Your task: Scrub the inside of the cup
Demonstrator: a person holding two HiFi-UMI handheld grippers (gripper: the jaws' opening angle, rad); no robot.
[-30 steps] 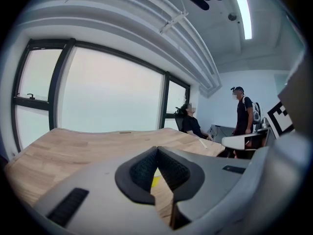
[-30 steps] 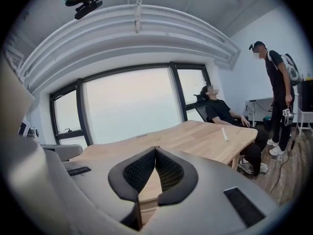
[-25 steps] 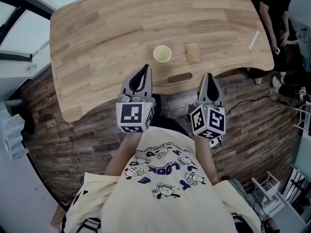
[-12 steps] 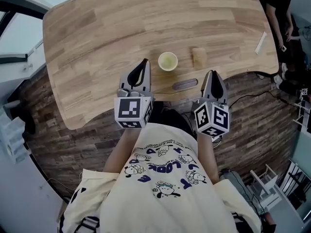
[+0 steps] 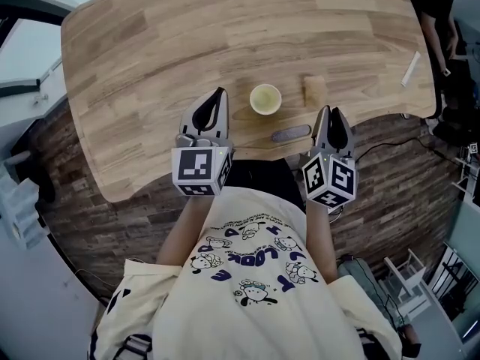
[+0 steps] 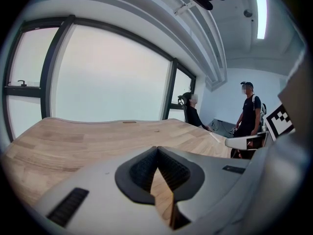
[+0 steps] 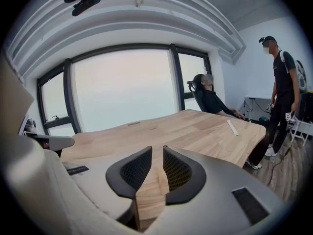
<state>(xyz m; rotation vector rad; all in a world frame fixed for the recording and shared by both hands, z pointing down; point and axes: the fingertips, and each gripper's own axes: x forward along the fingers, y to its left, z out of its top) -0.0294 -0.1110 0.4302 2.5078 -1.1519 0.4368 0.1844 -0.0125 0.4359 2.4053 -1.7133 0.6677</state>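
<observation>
cup (image 5: 265, 99): pale, upright on the wooden table (image 5: 150, 58), mouth up, yellow-green inside. it stands near the table's front edge, ahead of the gap between the two grippers, and neither gripper touches it. tan rectangular block (image 5: 314, 89) lies just right of the cup, apart from it. dark oblong slot (image 5: 290, 133) sits in the tabletop between the cup and the edge. white strip (image 5: 411, 69) lies at the far right of the table, well apart from the cup.

left gripper (image 5: 217, 97): jaws fully together, tips meeting, nothing between them. it hovers over the table, left of the cup.

right gripper (image 5: 331, 115): jaws have just been opening and stand a narrow gap apart. nothing is held; only bare tabletop shows through the gap. it is at the table's edge, right of the cup and nearer the person than the block.
</observation>
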